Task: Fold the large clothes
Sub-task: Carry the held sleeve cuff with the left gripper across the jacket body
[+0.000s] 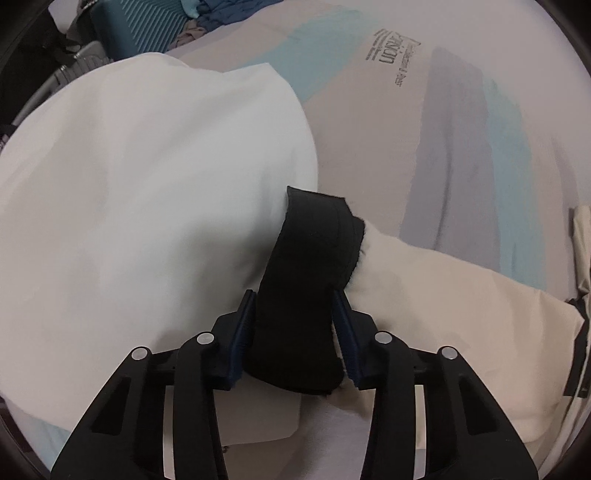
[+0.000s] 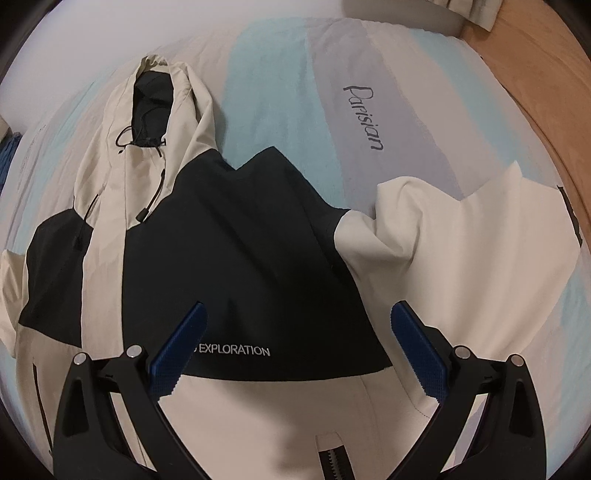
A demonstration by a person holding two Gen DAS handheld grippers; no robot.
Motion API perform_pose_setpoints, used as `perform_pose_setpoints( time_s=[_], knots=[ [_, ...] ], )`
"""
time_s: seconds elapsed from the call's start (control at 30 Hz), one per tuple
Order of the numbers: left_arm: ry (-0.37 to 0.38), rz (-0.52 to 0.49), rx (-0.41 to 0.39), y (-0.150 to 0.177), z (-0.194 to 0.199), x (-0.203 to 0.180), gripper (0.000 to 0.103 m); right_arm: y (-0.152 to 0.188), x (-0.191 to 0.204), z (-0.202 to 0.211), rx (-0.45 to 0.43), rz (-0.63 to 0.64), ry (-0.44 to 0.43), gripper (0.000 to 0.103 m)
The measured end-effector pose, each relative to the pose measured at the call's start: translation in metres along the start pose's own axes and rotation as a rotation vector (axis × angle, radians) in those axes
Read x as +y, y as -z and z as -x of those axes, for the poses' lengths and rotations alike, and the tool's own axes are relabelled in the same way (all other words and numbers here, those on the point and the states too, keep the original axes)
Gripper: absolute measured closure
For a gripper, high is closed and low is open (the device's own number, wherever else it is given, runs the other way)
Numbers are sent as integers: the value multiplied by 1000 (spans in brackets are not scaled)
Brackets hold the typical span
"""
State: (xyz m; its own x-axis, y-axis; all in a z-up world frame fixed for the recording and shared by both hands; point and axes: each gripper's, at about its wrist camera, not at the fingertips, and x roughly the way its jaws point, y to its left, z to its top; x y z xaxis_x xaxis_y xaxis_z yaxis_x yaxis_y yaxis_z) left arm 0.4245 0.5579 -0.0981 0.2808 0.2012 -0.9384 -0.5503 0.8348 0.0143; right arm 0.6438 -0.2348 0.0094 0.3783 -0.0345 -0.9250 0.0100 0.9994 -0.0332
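a bed filled both views, covered by a sheet printed in broad bands of pale blue, lavender and off-white. dark script lettering on a lavender band read "parisian" in the right wrist view; the same kind of lettering showed upside down in the left wrist view. a large white pillow lay on the sheet. along the bed's right edge ran a brown wooden floor. beyond the far edge stood a teal ribbed suitcase, with a heap of blue fabric beside it. the light was soft and even.
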Motion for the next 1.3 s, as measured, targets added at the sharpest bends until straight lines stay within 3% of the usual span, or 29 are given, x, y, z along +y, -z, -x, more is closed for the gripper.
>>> perform_pose_setpoints(
  time_s=[0.03,0.07,0.23,0.3,0.33,0.43,0.53,0.67,0.77,1.03,1.3],
  knots=[
    [-41,-6,6,0,0,-2,37,0,0,-1,0,2,-1,7],
    [-60,-13,0,1,0,-1,26,0,-1,-1,0,4,0,7],
    [-100,-16,2,3,0,-2,21,-1,-4,0,-4,11,2,7],
    [-90,-30,3,2,-1,-6,26,-1,-4,0,-8,16,9,7],
    [-53,-32,12,2,-1,-7,46,-1,-4,-1,-7,18,12,7],
    [-49,-34,15,2,-4,-11,65,-3,-6,-4,-5,15,22,7],
    [-34,-24,17,6,3,-13,72,-4,-9,-8,1,17,28,7],
    [-17,-49,-40,12,24,-26,87,-4,-12,-8,2,25,28,7],
    [35,-63,-80,11,46,-44,92,-2,-17,-6,1,25,22,7],
    [82,-129,-134,18,83,-112,96,5,-46,7,-11,28,10,7],
    [229,-211,-190,55,132,-245,97,2,-105,21,-20,50,30,7]
  ],
)
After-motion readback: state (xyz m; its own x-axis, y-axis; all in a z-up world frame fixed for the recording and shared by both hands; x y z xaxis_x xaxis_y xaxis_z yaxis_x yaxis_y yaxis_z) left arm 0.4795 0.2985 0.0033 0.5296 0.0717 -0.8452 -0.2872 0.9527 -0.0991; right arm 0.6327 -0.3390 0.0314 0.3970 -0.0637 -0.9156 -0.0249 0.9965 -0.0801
